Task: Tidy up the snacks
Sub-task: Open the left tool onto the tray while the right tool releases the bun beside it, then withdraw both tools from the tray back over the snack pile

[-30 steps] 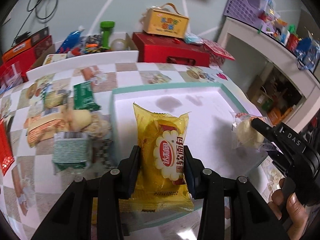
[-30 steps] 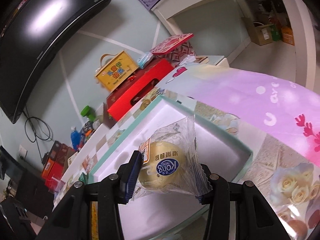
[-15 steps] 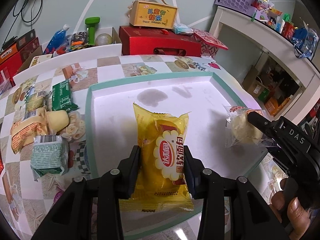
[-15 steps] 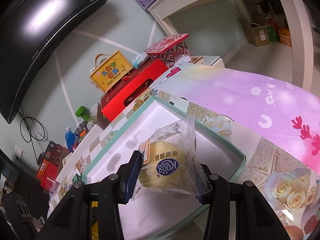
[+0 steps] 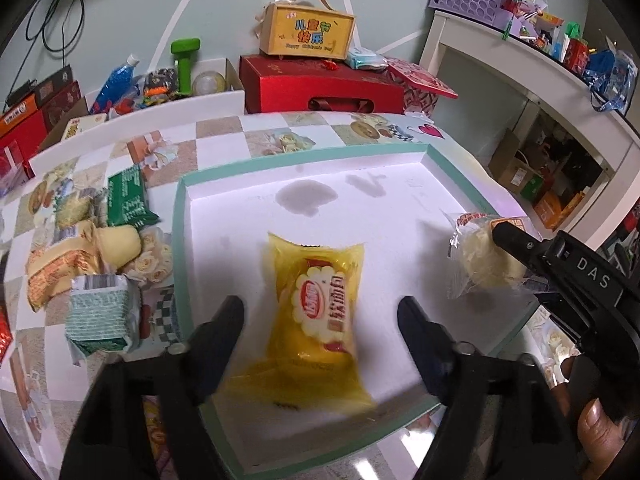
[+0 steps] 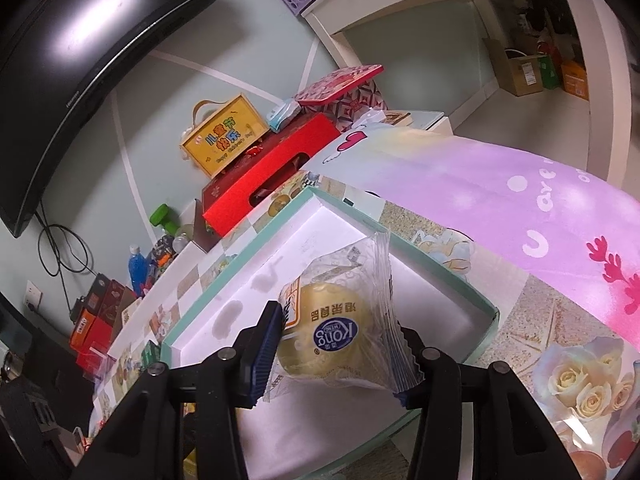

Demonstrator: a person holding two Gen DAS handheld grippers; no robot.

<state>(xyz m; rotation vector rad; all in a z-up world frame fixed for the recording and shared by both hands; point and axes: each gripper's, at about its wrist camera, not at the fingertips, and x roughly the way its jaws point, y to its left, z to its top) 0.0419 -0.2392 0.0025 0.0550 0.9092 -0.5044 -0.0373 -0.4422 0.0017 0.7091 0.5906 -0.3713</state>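
Observation:
A yellow bread packet (image 5: 316,280) lies flat inside the white tray with a teal rim (image 5: 180,240). My left gripper (image 5: 320,308) hangs just above it. Its jaws are opening, spread wide on either side, and the pads are clear of the packet. At the tray's right edge my right gripper (image 5: 508,236) holds a clear packet with a pale round bun (image 5: 480,256). In the right wrist view the bun packet (image 6: 340,304) sits between the pads of the right gripper (image 6: 338,332), above the tray's near corner (image 6: 440,264). These jaws are opening slightly, though the pads still touch the wrapper.
Several loose snacks lie left of the tray: green packets (image 5: 126,200), (image 5: 100,316) and a yellow bun packet (image 5: 80,256). A red box (image 5: 320,88) and a yellow gift box (image 5: 308,32) stand behind. A white shelf (image 5: 520,72) is on the right. A hand (image 5: 596,428) grips the right tool.
My left gripper's jaws have spread apart and let go of the yellow packet, which now lies in the tray. The right gripper keeps the bun packet in about the same place.

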